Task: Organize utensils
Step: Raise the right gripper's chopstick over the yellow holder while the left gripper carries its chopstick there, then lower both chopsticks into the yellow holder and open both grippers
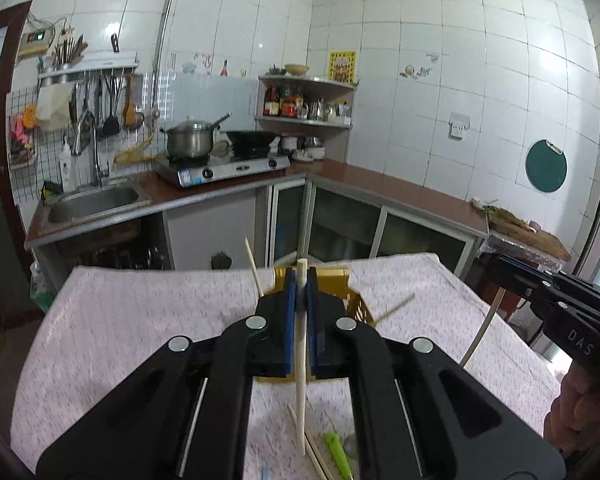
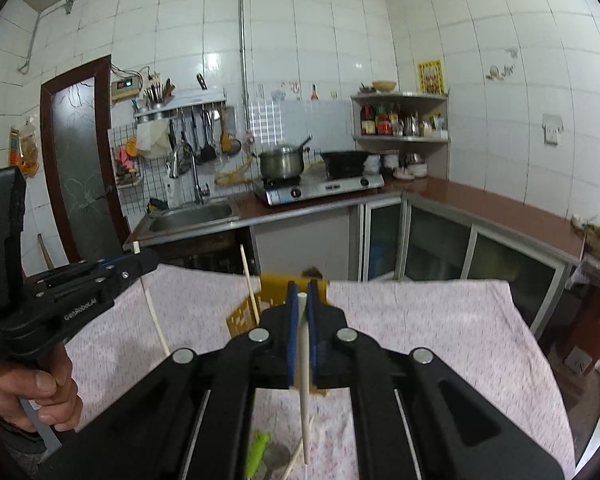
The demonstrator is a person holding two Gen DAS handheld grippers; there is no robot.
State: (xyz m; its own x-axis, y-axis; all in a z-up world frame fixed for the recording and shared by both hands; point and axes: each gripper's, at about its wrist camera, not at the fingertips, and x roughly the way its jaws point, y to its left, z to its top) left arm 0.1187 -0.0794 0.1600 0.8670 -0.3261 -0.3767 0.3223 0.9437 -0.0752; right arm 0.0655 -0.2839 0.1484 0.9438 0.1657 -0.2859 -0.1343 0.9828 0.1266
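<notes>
We are pinching one chopstick (image 1: 301,344) in the left gripper (image 1: 301,280); right gripper (image 2: 302,294) pinching another chopstick (image 2: 304,364); likely carrying both to the yellow basket (image 1: 356,300).

Ahead of your left gripper (image 1: 302,280) the yellow basket (image 1: 350,304) stands on the tabletop (image 1: 140,312), with a chopstick (image 1: 254,266) leaning up out of it on its left side and another chopstick (image 1: 398,307) jutting out to its right; both cross any straight approach. Your right gripper (image 1: 512,276) sits off to the right, well apart. The cloth to the left of the basket and to the right of it lies bare. Below your jaws, loose chopsticks (image 1: 316,452) and a green utensil (image 1: 338,454) clutter the near tabletop.
</notes>
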